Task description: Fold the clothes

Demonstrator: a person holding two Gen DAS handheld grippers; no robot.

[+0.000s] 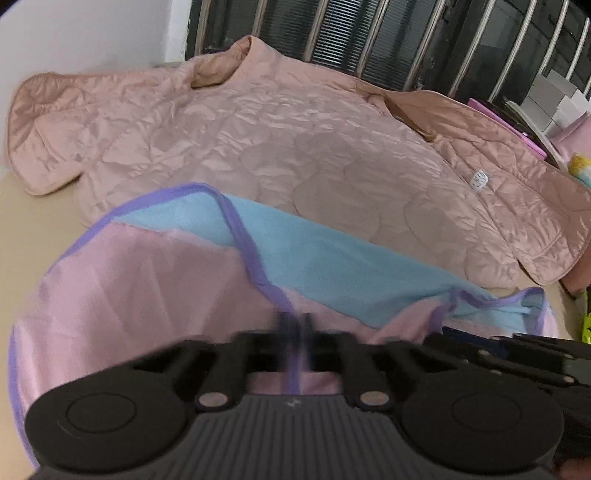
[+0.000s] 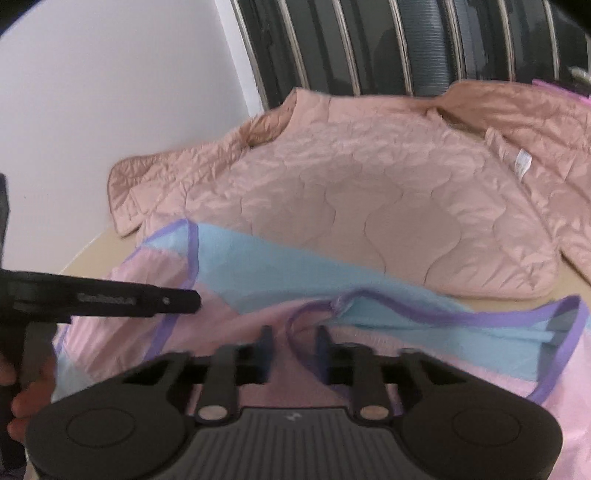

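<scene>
The quilted pink jacket (image 1: pixel 280 147) is the landmark here, and it is the largest thing on the tan tabletop (image 1: pixel 22 229): it lies spread open and flat with both sleeves out to the sides, its collar toward the barred window (image 1: pixel 369 33) behind it and a small white care label (image 1: pixel 479 180) showing on its right panel. Nothing about it looks folded, so I judge that garment entirely untouched by the task. In front of the jacket, overlapping its near hem, lies the smaller fleece garment (image 1: pixel 155 280), pink and light blue with purple trim (image 1: pixel 236 225); it is rumpled, with a blue part turned over the pink, which reads as the piece being worked on, at an early or middle stage and no neat fold finished yet. The left gripper (image 1: pixel 295 325) sits at the near side of that fleece, its jaws drawn close together around a strip of the purple trim, so it seems to be pinching it, though blur makes this less than certain. The right gripper (image 2: pixel 293 339) is just beside it, also in front of the jacket; its jaws stand apart on either side of a loop of purple trim (image 2: pixel 295 332), not yet closed on it. What remains, as I see it, is finishing the fleece and then the whole jacket.
</scene>
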